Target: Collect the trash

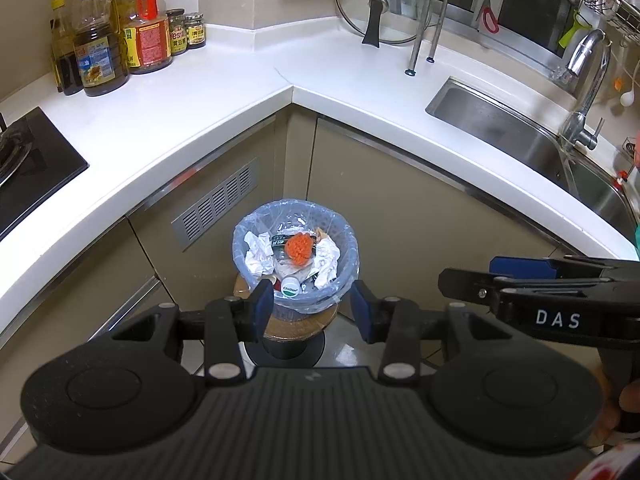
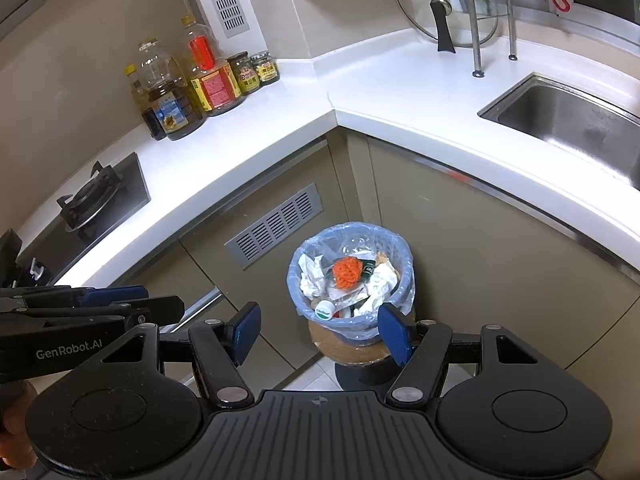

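L gripper (image 1: 311, 309): nearest the lens in the left wrist view. We find jaws part open, blue pads apart, nothing btwn them; held above the bin.
R gripper (image 2: 318, 332): we see jaws set wider than the L, pads apart, nothing held. Also shows at right edge of the left wrist view, side-on.
Trash bin (image 1: 347, 254): small, w/ pale blue liner bag, on a round stool (image 1: 298, 326) in the cabinet corner, below the counter.
Bin contents: orange mesh ball (image 1: 299, 248) on top, centre; crumpled white paper (image 1: 258, 252) at left & right; white bottle cap w/ green print (image 1: 291, 285) at near rim. We note a clear plastic bottle under the orange item.
Counter (image 1: 224, 92): white, L-shaped, well above the bin.
Oil bottles & jars (image 1: 120, 40): grouped at back left of counter.
Sink (image 1: 520, 136): steel, at right.
Hob (image 1: 24, 164): black, far left.
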The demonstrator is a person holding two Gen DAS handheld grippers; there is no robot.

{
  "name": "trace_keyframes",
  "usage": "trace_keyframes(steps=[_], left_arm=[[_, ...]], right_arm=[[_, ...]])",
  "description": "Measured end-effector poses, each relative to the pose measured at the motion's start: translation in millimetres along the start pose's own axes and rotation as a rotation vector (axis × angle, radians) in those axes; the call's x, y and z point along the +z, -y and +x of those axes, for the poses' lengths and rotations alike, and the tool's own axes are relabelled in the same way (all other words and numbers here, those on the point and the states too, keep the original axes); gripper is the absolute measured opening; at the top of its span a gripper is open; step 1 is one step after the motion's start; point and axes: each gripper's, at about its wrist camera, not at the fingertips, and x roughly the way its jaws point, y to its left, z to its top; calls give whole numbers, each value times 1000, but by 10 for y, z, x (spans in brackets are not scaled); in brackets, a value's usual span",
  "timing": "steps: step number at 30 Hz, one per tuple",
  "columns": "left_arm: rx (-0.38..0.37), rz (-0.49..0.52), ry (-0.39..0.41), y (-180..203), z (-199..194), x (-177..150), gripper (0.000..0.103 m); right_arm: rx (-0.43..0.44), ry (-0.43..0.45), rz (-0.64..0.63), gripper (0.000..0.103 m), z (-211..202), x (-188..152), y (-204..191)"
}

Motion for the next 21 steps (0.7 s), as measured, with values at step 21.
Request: trace_keyframes(steps=[21], left_arm=[[-6,8,18,-15,-67,14,39]], right_arm=[[6,15,-7,65,-33,4,-8]])
